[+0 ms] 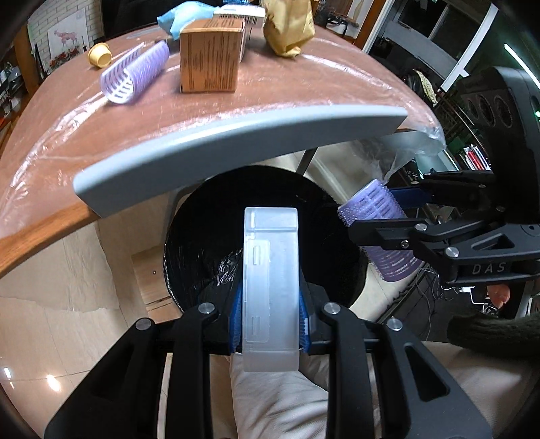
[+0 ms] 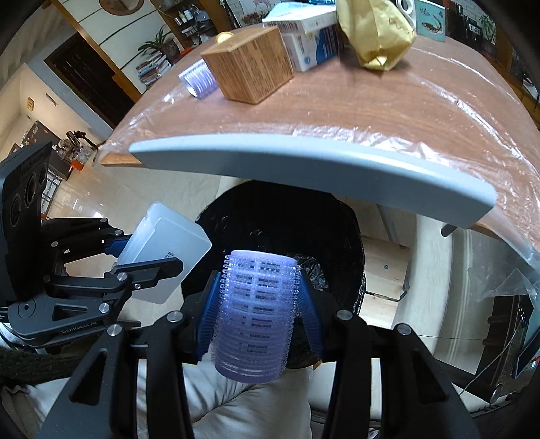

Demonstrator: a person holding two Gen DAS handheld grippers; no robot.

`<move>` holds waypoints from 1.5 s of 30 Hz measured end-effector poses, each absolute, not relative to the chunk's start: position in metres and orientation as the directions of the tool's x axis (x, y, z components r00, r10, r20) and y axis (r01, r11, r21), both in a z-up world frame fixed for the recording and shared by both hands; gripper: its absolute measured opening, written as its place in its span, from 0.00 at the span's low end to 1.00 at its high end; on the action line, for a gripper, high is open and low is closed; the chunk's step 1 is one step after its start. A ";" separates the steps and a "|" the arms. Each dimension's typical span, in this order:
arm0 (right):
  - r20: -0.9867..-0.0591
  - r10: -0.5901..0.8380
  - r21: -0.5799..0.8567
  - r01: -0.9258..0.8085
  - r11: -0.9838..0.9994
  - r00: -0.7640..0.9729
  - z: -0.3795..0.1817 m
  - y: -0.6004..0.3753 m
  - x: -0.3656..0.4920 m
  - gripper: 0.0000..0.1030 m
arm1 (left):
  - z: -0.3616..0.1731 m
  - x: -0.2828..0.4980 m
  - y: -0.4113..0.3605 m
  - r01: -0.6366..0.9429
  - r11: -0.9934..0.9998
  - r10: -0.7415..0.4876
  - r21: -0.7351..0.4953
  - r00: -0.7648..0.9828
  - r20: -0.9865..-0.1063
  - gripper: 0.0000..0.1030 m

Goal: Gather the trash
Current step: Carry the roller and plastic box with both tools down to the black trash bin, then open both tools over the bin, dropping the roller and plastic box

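Note:
My left gripper is shut on a translucent white plastic case, held upright over the black-lined trash bin below the table edge. My right gripper is shut on a purple hair roller above the same trash bin. In the left wrist view the right gripper and its hair roller hang at the bin's right rim. In the right wrist view the left gripper holds the plastic case at the bin's left.
On the plastic-covered wooden table lie a second purple roller, a brown cardboard box, a crumpled tan paper bag, a yellow cap, a white box and a blue cloth. A grey bar borders the table edge. A person's light trousers are below.

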State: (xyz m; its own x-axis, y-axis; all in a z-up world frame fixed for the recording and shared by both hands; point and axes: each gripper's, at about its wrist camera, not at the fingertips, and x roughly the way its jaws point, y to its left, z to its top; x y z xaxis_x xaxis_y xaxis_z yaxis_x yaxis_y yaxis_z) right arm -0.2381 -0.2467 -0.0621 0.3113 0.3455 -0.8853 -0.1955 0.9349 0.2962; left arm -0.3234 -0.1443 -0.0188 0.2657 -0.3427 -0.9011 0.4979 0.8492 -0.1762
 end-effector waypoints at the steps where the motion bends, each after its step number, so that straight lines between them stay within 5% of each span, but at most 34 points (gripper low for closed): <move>1: -0.887 0.344 0.296 -0.195 0.935 0.308 -0.064 -0.247 -0.238 0.43 | -0.021 -0.323 -0.145 0.498 0.849 -0.340 -0.175 0.262 -0.903 0.27; 33: -0.935 0.238 0.211 -0.127 0.969 0.264 -0.124 -0.234 -0.213 0.43 | -0.089 -0.296 -0.168 0.513 0.854 -0.220 -0.084 0.209 -0.953 0.27; 37: -0.938 0.226 0.202 -0.113 0.973 0.263 -0.125 -0.234 -0.214 0.49 | -0.093 -0.293 -0.168 0.518 0.851 -0.218 -0.082 0.207 -0.954 0.27; 38: -0.938 0.225 0.204 -0.105 0.973 0.265 -0.124 -0.235 -0.214 0.54 | -0.093 -0.293 -0.169 0.520 0.851 -0.217 -0.077 0.213 -0.953 0.30; 41: -0.932 0.232 0.218 -0.080 0.973 0.278 -0.121 -0.240 -0.216 0.66 | -0.090 -0.292 -0.170 0.515 0.856 -0.200 -0.046 0.248 -0.948 0.62; 45: -0.932 0.231 0.222 -0.065 0.973 0.280 -0.117 -0.249 -0.220 0.67 | -0.081 -0.291 -0.167 0.500 0.863 -0.225 -0.064 0.268 -0.937 0.64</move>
